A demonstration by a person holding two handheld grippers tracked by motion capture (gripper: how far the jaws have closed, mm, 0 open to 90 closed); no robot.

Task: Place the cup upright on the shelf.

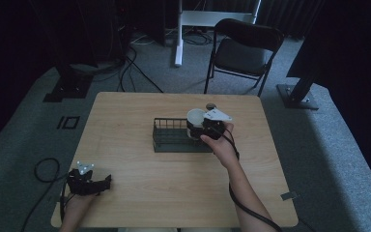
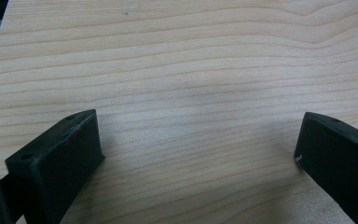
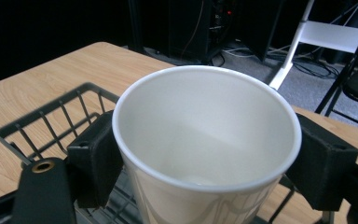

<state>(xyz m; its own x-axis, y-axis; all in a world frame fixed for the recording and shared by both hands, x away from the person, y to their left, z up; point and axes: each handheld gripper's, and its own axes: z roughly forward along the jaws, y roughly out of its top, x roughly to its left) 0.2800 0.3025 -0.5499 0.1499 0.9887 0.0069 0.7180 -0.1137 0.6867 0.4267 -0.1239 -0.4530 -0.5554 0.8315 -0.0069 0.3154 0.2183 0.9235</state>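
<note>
Dark curtains and grey carpet ring a pale wooden worktop [image 1: 140,193], with a black folding chair [image 1: 244,48] beyond its far edge. Near the middle, a white paper cup [image 3: 205,140] stands upright and empty, mouth up, between the jaws of the right gripper [image 3: 209,158], which press its wall from both sides just under the rim. The cup hangs over the right end of a black wire basket [image 1: 171,135] (whether its base already touches the basket floor I cannot tell). Its long axis is vertical, so the likely move, lowering it into the basket or lifting it clear, runs straight along that axis. A small dark object [image 1: 211,106] lies just behind. The left gripper [image 2: 196,154] rests well apart at the near left corner, jaws spread wide over bare wood, holding nothing.
</note>
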